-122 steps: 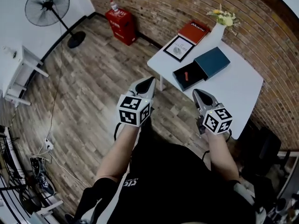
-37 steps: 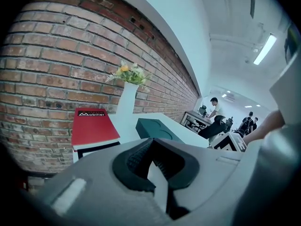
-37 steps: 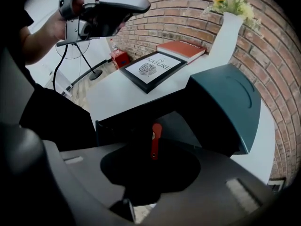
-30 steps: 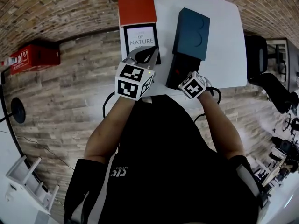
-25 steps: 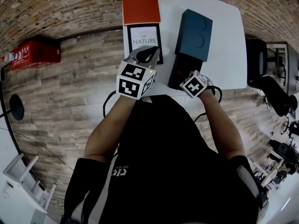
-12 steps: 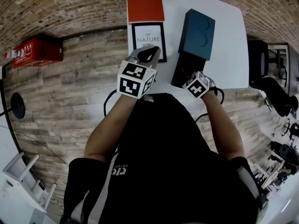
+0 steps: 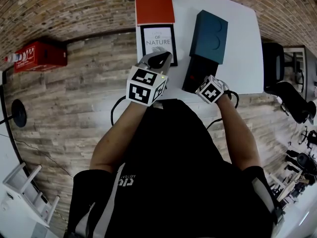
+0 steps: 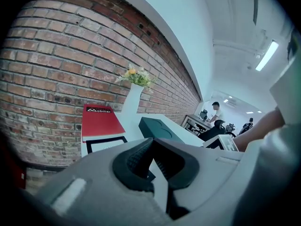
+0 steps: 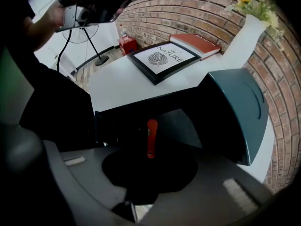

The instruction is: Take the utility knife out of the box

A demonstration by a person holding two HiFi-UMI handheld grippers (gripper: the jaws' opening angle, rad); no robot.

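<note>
**A:** Head view first: where's the utility knife (image 9: 151, 138) relative to the claws?

**B:** Can't really pick it out there. The right gripper (image 7: 205, 86) sits right over the near end of the black box (image 7: 198, 67) on the white table (image 7: 242, 48). The left gripper (image 7: 159, 56) is off to the side by the framed print (image 7: 158, 39), which reads "OF NATURE". The red book (image 7: 154, 4) says "Mobilier".

**A:** Left gripper view?

**B:** Pads pinched together, nothing in them. Same "Mobilier" cover ahead.

**A:** Right gripper view?

**B:** There it is. The red knife lies in the box, dead centre between the jaws, long axis running straight away along the box. The jaws have just been closing in, but I see dark gaps either side, so it's not clamped yet. Right hand's clearly the nearer one.
</note>
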